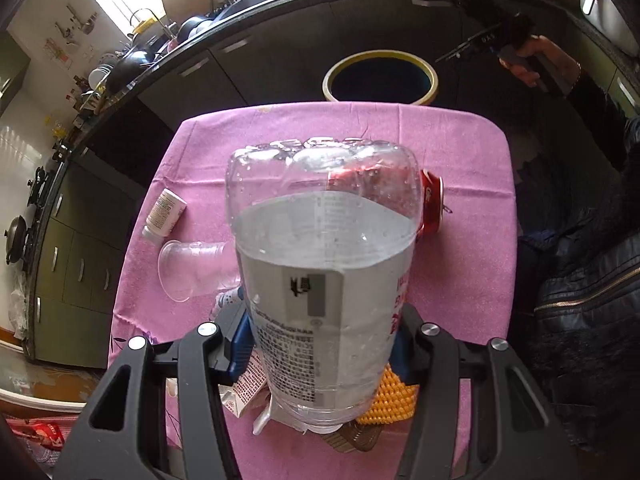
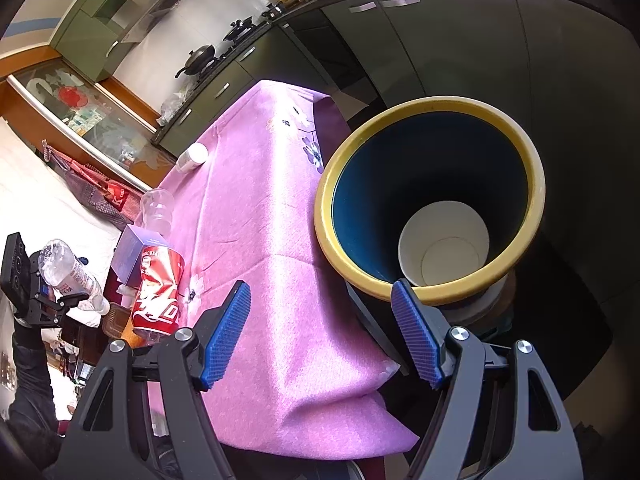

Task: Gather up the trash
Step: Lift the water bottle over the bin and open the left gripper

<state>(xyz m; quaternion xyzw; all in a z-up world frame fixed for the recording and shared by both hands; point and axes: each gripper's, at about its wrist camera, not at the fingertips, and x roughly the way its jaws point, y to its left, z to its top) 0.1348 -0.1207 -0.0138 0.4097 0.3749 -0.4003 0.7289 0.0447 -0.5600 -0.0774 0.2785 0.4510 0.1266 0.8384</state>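
My left gripper (image 1: 322,344) is shut on a clear plastic bottle (image 1: 324,248) with a white label and holds it above the pink tablecloth (image 1: 472,216); the bottle also shows in the right wrist view (image 2: 70,276). A crushed red can (image 1: 431,206) lies behind the bottle and appears in the right wrist view (image 2: 158,294). A clear plastic cup (image 1: 192,268) and a small white bottle (image 1: 164,216) lie at the left. My right gripper (image 2: 322,332) is open and empty, over the table's end beside the yellow-rimmed bin (image 2: 516,140), which holds a white paper cup (image 2: 444,252).
A carton piece (image 1: 244,392), an orange mesh item (image 1: 394,400) and a brown piece (image 1: 356,436) lie under the held bottle. A purple box (image 2: 134,254) stands by the can. Dark kitchen cabinets (image 1: 280,60) run behind the bin (image 1: 380,78). A person's dark jacket (image 1: 580,300) is at the right.
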